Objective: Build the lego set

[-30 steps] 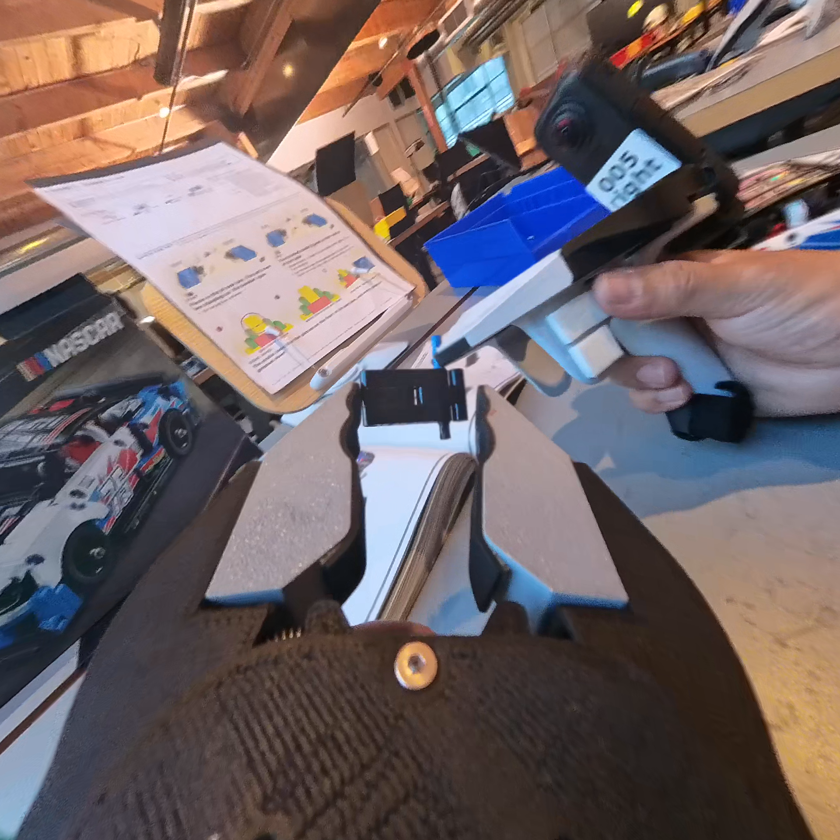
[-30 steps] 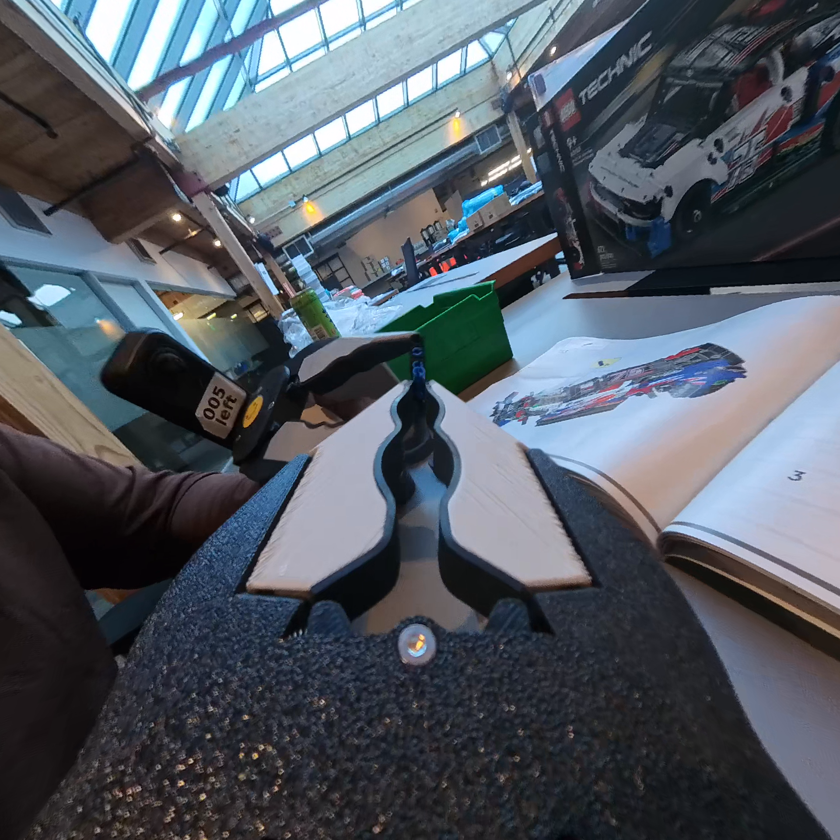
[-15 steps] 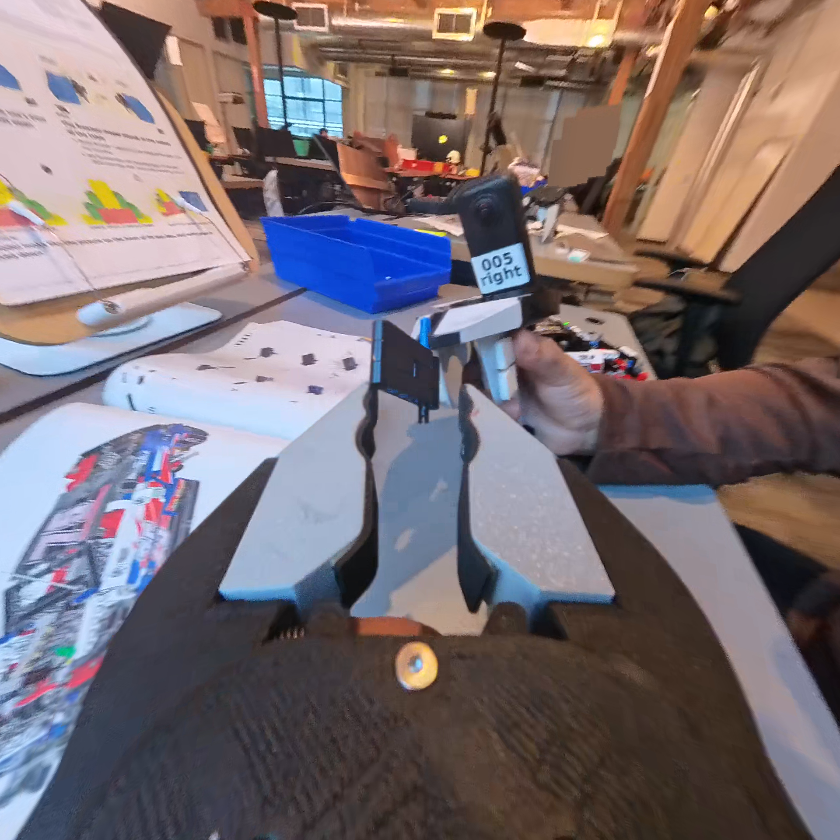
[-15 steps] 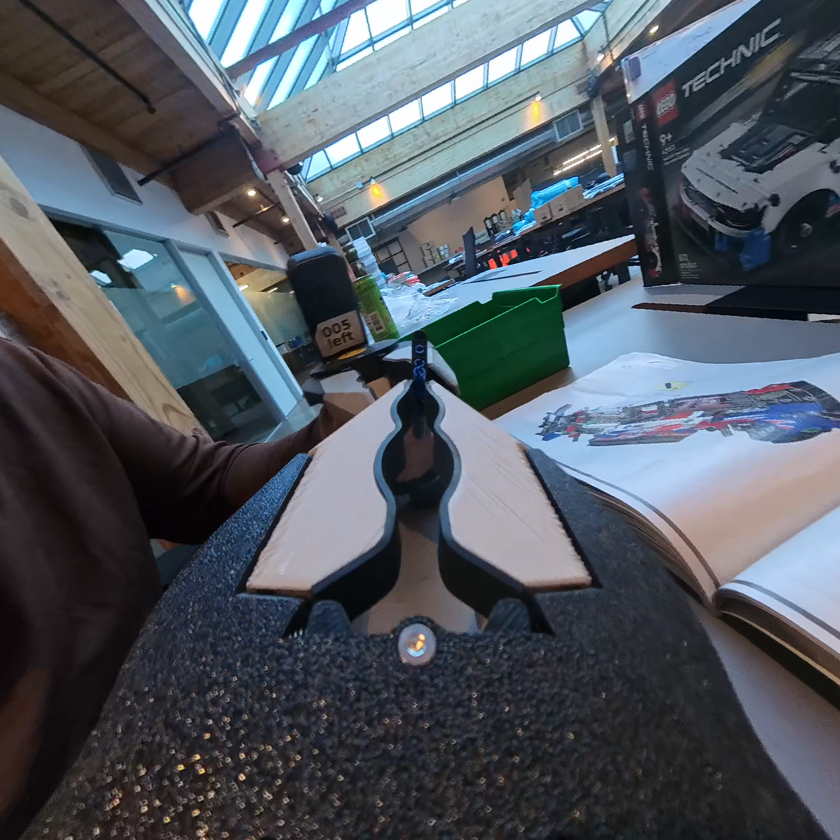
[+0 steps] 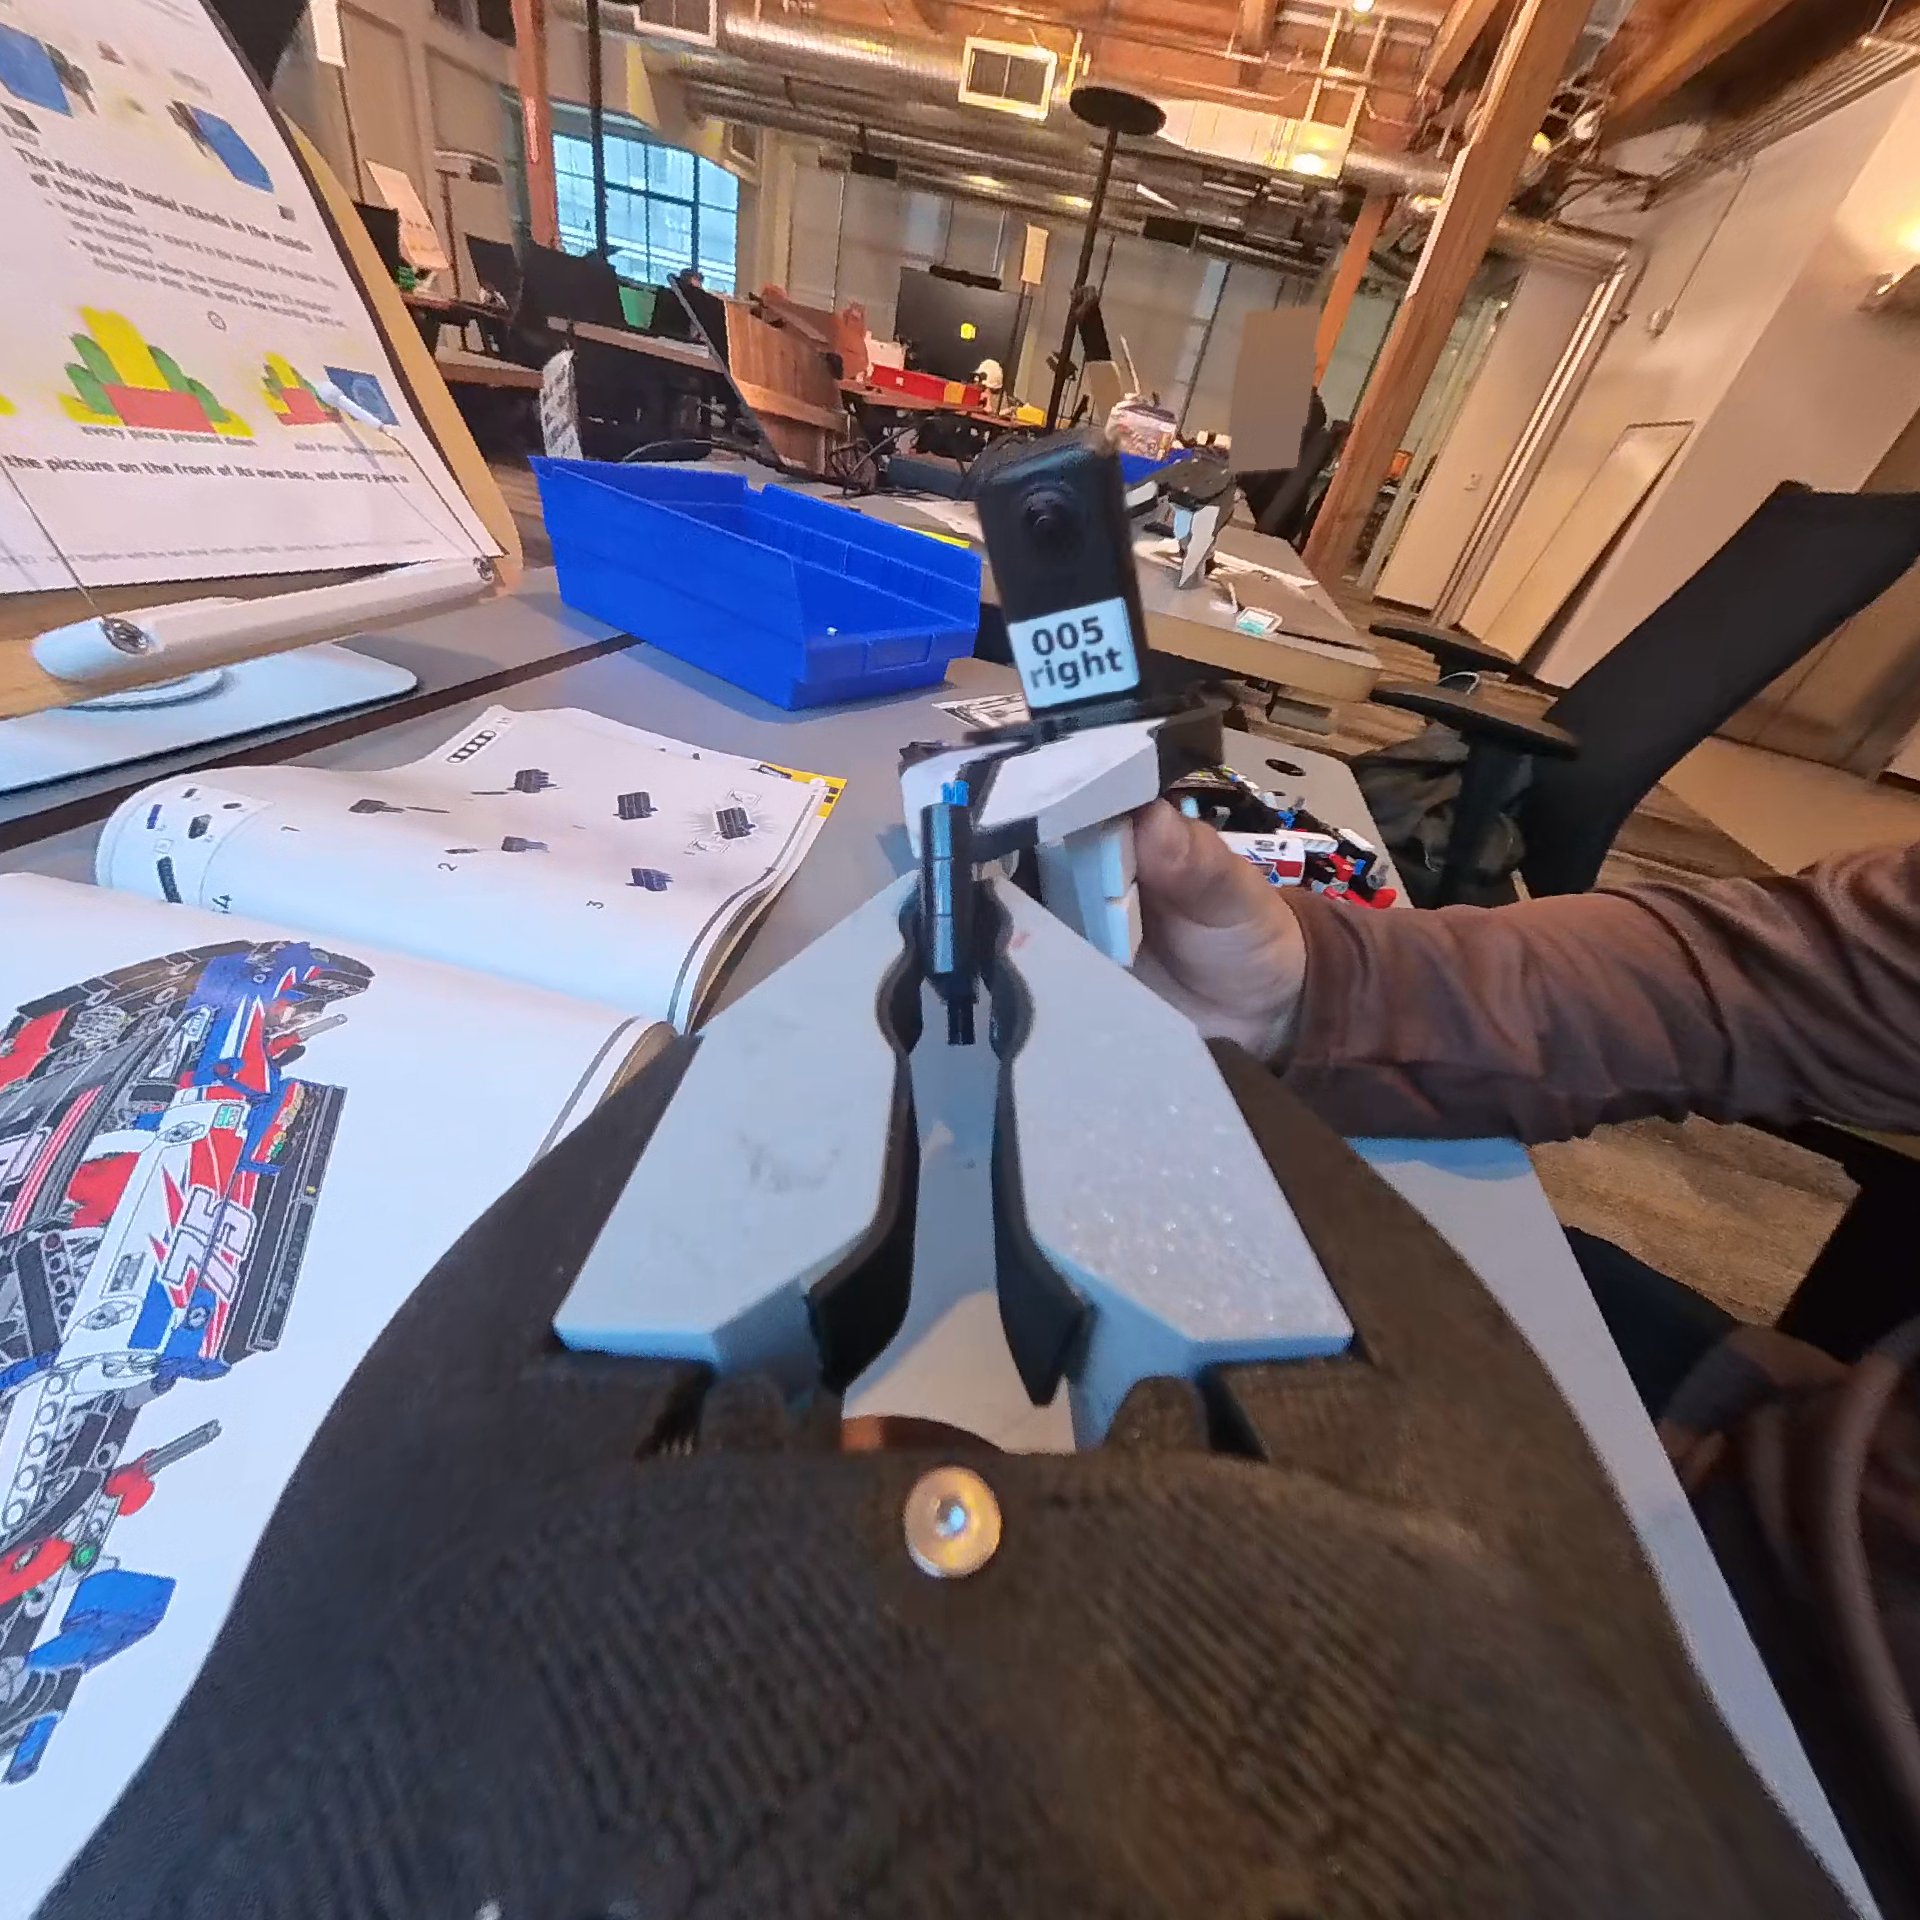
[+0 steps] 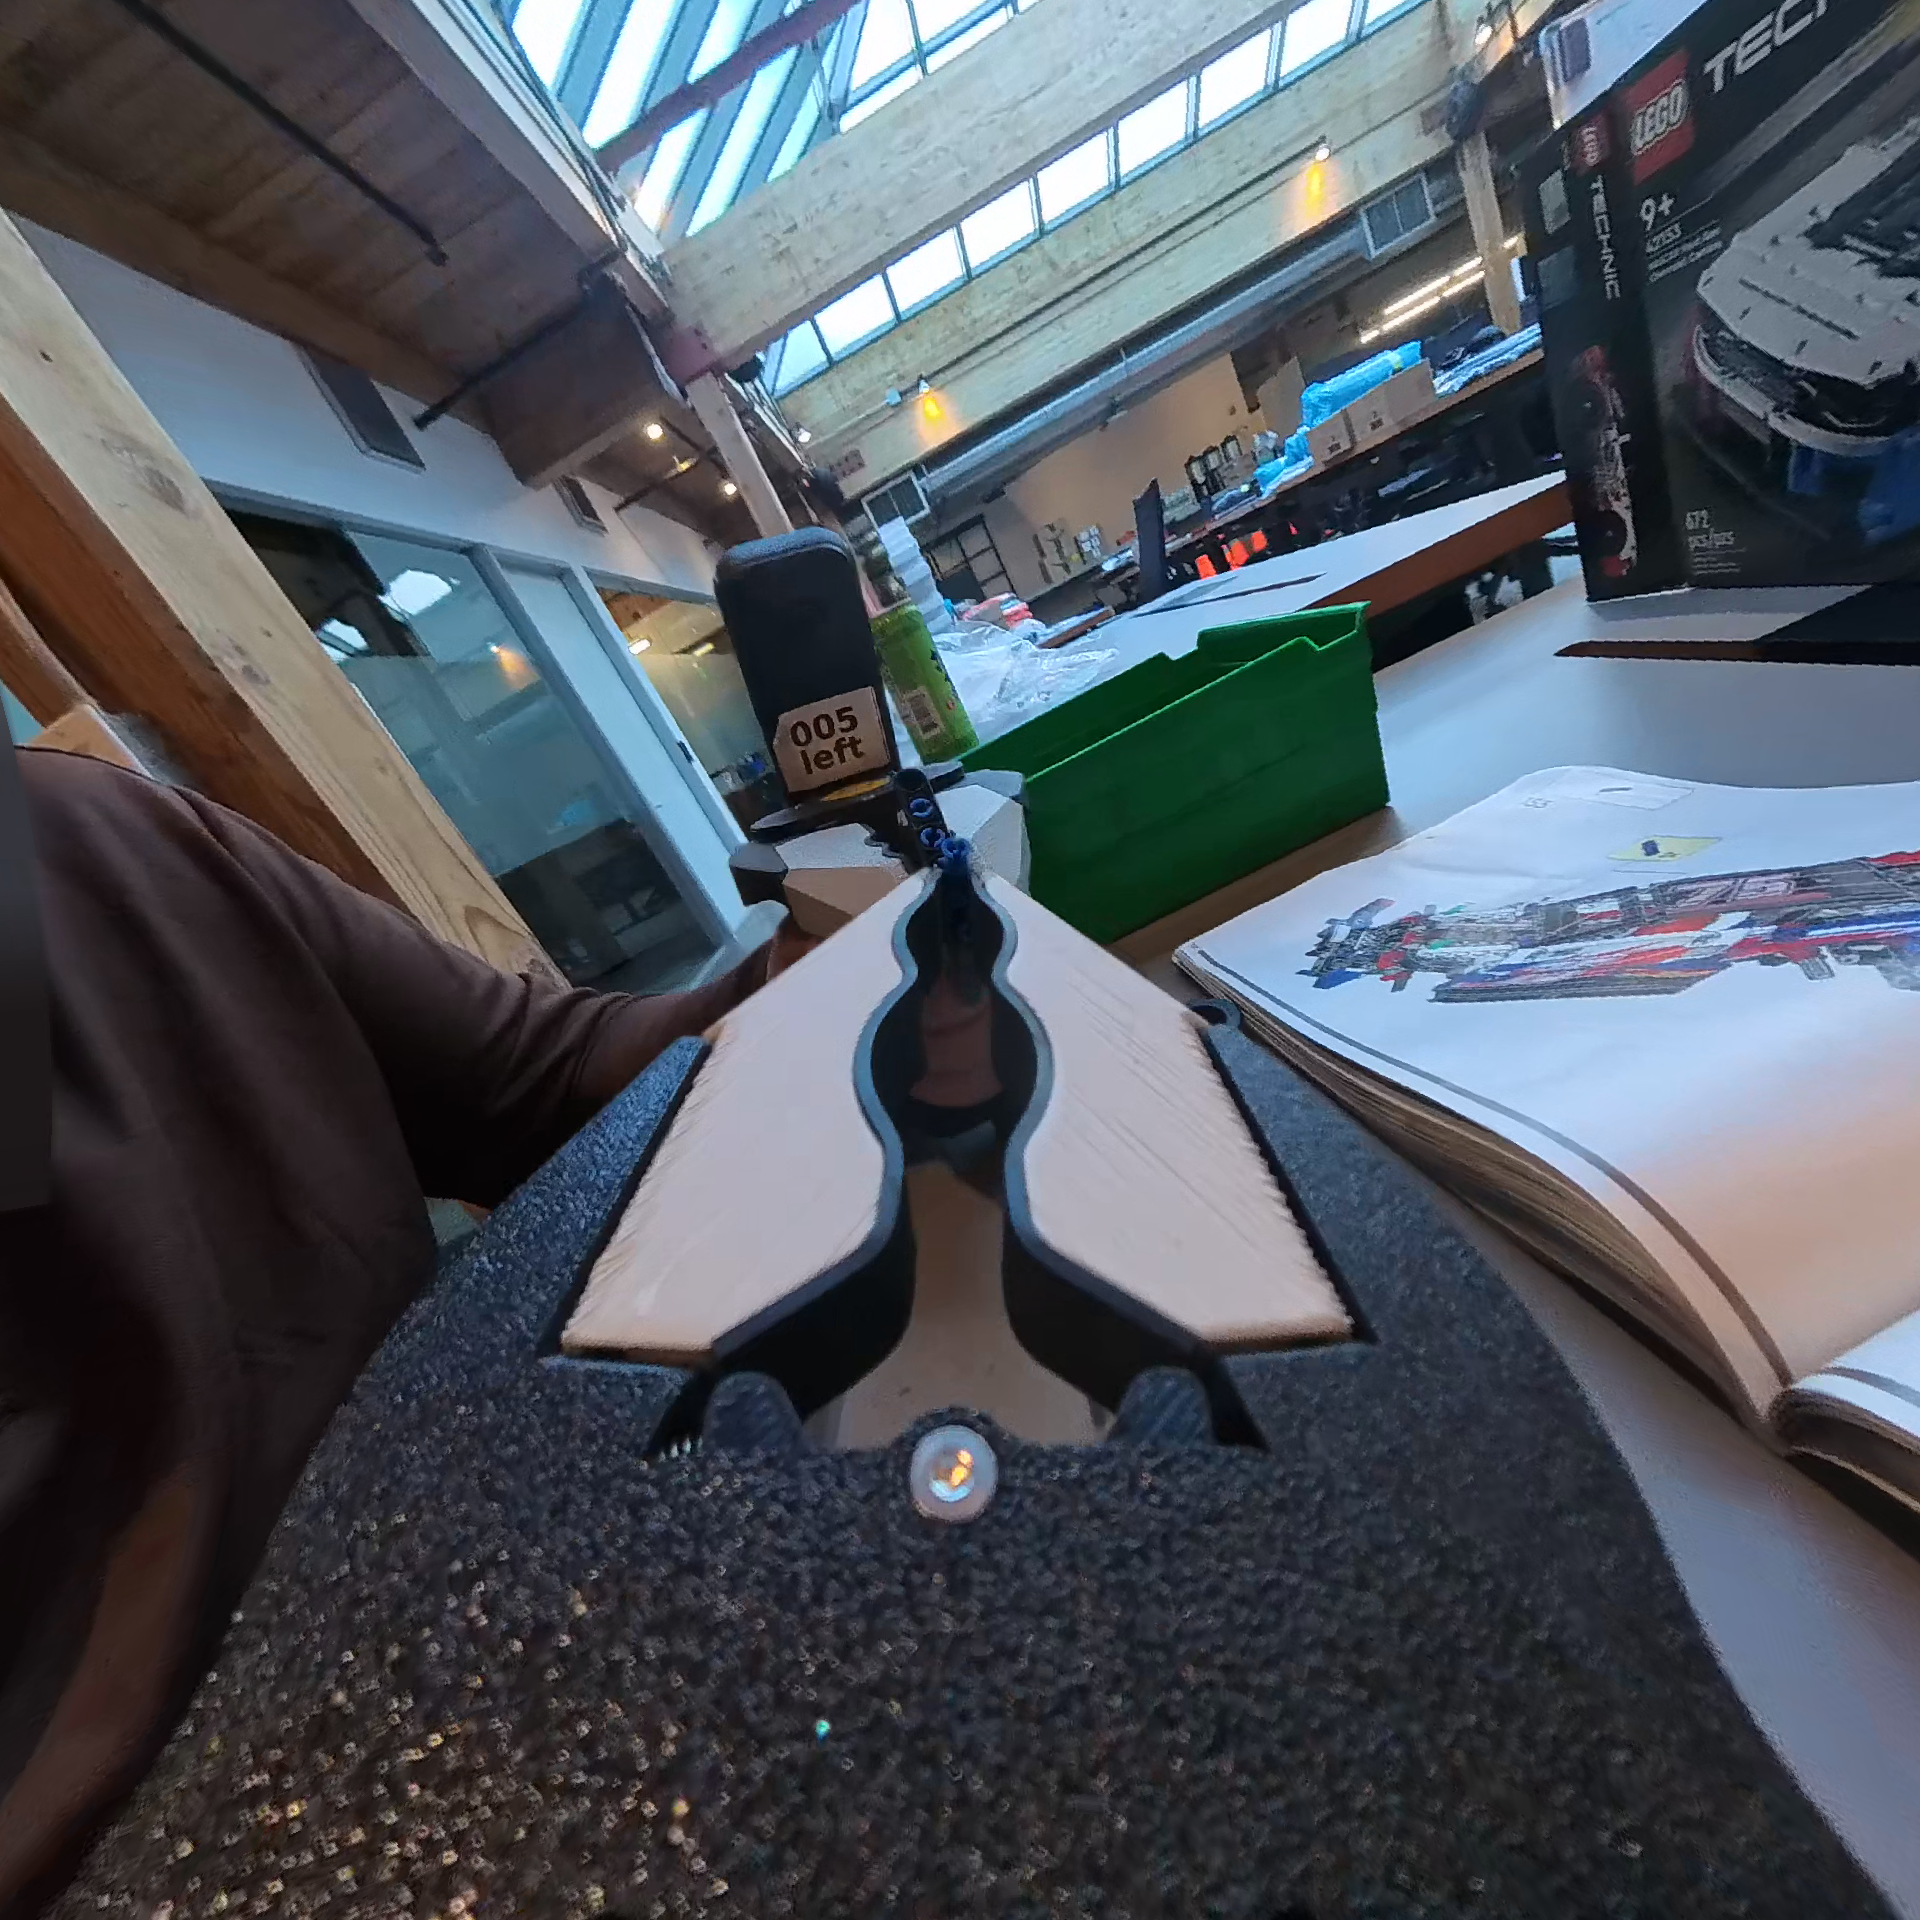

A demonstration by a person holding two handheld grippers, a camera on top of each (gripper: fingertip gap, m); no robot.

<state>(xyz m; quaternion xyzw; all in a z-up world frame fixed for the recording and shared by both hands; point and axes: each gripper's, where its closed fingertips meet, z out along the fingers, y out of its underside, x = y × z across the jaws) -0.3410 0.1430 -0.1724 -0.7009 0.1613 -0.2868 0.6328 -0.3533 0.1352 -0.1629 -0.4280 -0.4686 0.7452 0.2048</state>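
My left gripper (image 5: 948,940) is shut on a black lego beam (image 5: 941,883), held edge-on and upright above the table. A short black pin (image 5: 957,1016) hangs from the beam's lower end. My right gripper (image 6: 951,883) is shut on a small blue pin (image 6: 952,858). The two grippers face each other tip to tip. In the left wrist view the right gripper (image 5: 951,805) holds the blue pin (image 5: 951,795) at the top of the beam. In the right wrist view the beam (image 6: 920,816) stands just beyond the pin, in the left gripper (image 6: 904,842).
An open instruction booklet (image 5: 312,1091) lies on the grey table (image 5: 852,748) to the left. Behind it are a blue bin (image 5: 748,582) and a sheet on a stand (image 5: 156,312). Loose lego parts (image 5: 1288,847) lie behind the right hand. A green bin (image 6: 1174,748) and the lego box (image 6: 1745,312) stand farther off. The tips of both grippers are at nearly the same place.
My left gripper swung right, away from the box and stand, to face the right gripper. The black beam turned from broadside to edge-on. The two gripper tips came together.
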